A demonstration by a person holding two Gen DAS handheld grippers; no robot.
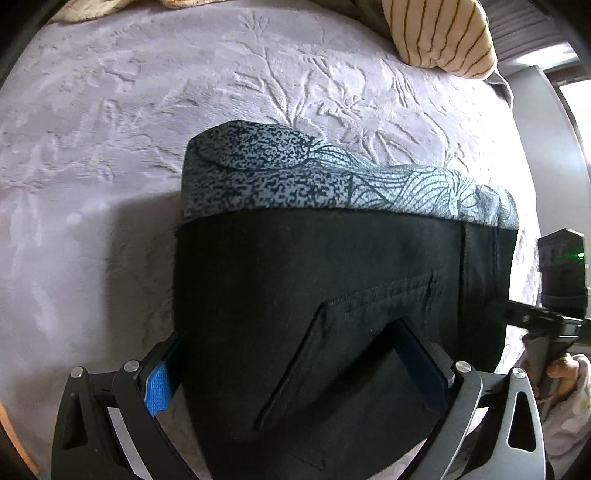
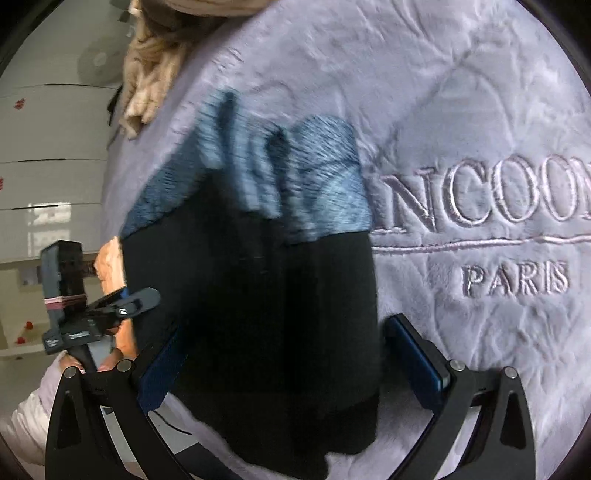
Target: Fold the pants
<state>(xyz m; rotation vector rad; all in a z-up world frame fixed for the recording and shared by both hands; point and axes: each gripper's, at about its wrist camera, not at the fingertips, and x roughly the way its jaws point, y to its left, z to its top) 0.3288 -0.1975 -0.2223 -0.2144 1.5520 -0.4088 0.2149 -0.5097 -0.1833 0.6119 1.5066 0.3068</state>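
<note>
Your left claw [image 1: 295, 373] is spread wide, its blue-padded fingers [image 1: 159, 387] straddling the near edge of the pants [image 1: 332, 288]; the left finger sits just outside the cloth's left side, the right one lies over the black fabric. Nothing is pinched there.

The pants lie folded on the bed, on a lilac plush blanket [image 1: 147, 110] embossed with leafy sprays. The near part is black, with a slanted pocket slit and a line of stitching, and a grey-blue patterned band [image 1: 332, 184] runs along the far edge.

Your right claw [image 2: 291, 369] is likewise spread, one finger on each side of the black cloth, gripping nothing. That view is blurred over the pants, so the band's pattern cannot be made out. Beside them the blanket carries embroidered lettering [image 2: 517, 277]: "PARIS" reads clearly below a stitched line, and above it a larger word is cut off by the frame, showing "NCOO".

A cream striped pillow [image 1: 439, 33] rests at the bed's far edge.
</note>
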